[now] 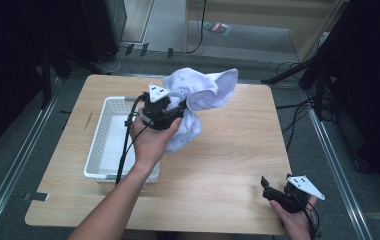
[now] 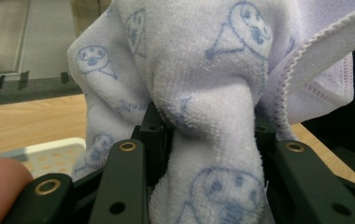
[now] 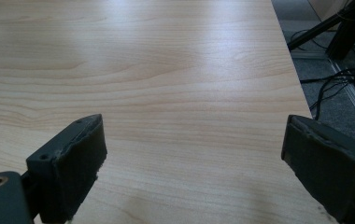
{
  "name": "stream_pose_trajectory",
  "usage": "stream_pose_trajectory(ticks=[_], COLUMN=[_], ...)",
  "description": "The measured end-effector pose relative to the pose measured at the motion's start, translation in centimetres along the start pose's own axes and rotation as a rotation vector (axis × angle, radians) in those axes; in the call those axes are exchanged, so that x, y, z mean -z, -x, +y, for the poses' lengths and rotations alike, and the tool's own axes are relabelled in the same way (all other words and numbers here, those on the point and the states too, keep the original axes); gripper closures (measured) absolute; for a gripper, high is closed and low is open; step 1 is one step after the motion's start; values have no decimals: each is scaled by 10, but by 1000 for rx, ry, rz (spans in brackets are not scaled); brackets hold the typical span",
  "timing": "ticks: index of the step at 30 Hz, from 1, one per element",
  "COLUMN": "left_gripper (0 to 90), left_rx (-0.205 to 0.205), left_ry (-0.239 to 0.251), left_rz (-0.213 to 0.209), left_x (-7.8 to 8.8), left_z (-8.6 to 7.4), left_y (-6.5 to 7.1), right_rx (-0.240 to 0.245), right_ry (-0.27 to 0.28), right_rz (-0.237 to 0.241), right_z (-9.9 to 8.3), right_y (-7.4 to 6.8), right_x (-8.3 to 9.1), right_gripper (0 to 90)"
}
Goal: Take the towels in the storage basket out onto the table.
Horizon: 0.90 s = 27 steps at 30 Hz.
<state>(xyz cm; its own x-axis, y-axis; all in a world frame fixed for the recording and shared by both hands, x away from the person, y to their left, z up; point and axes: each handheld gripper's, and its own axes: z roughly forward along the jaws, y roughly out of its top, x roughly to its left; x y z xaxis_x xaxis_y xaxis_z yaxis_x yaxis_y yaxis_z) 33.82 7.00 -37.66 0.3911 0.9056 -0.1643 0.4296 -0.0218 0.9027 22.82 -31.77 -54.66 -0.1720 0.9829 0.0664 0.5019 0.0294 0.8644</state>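
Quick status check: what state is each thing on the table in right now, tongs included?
Pale lilac terry towel with blue cartoon print: bunched, lifted, hanging over the table beside the basket.
White perforated plastic basket: upright on the table, nothing seen inside.
Left tongs: shut on the towel, a fold pinched between the jaws.
Right tongs: open, nothing between them, low over bare wood.
Light wooden table: bare near the right tongs.

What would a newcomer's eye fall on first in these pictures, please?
First, the pale lilac towel printed with small blue faces, bunched up and held above the far middle of the wooden table by the left gripper, shut on a fold of it. Next, the white basket at the table's left side. The right gripper waits open at the near right corner.
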Motion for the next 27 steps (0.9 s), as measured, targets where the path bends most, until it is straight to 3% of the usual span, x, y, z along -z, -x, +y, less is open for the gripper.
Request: stream_pose_trajectory(ticks=[7,16,27], left_gripper=[614,606,576], left_rx=[-9,-14,-11], left_ry=[-43,-96,-198], left_rz=[-40,-62,-35], left_x=[-22,-46,-81], left_z=[-11,-26,-56], left_y=[24,41,48], right_rx=[-1,-3,-4], right_ry=[3,6,6], right_rz=[2,4,5], right_z=[0,0,0], right_y=[0,0,0], right_x=[0,0,0], right_gripper=[64,64,64])
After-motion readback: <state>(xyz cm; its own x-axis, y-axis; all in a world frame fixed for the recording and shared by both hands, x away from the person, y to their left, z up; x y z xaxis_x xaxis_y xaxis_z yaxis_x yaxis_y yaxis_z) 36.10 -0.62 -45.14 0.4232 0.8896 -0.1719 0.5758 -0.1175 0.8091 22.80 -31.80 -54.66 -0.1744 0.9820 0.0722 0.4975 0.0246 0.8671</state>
